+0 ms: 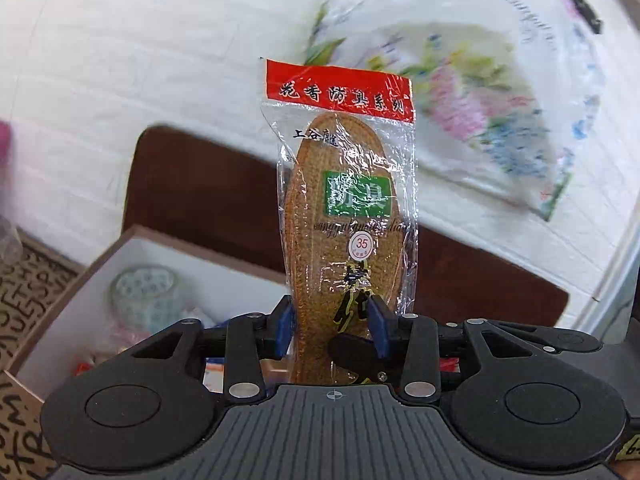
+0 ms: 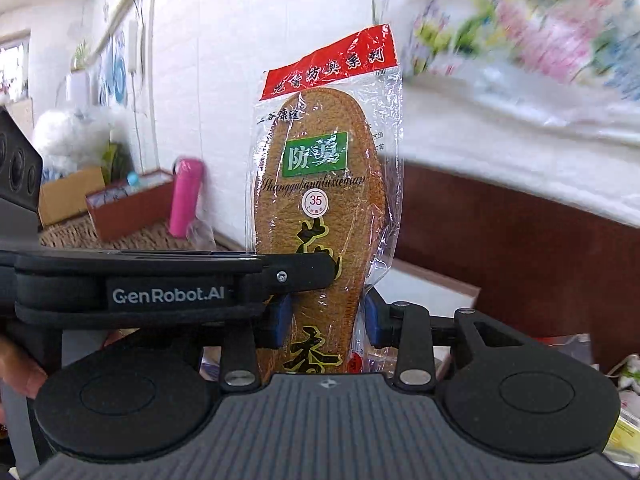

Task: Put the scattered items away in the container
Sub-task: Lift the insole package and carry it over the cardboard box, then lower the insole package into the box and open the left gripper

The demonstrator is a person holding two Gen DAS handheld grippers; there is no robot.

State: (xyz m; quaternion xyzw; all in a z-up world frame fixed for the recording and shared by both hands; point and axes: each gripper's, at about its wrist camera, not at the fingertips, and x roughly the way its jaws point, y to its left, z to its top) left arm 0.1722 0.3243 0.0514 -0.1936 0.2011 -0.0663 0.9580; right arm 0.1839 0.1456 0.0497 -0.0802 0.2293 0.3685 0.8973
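A: What do the claws hold?
B: My right gripper (image 2: pixel 325 316) pinches the upright insole pack (image 1: pixel 348 200); whether my left gripper (image 1: pixel 331 326) presses it, I cannot tell. The box (image 1: pixel 224 276) sits low behind it; white wall (image 1: pixel 140 60) beyond

**Red Header, Tan Weave, Green Label**

A tan, woven-textured insole pack (image 1: pixel 348 216) is seen in clear crinkled plastic, topped by a red band printed with black characters. A green label with white characters is shown at mid-pack, a white round sticker with a red 35 just below it. Blue pads (image 1: pixel 378 326) are noted on black fingers at the pack's foot. Behind the pack, white cloth (image 1: pixel 472 92) with pink, green and blue flowers is visible. Left of the pack, a white-lined brown box (image 1: pixel 132 256) is shown.
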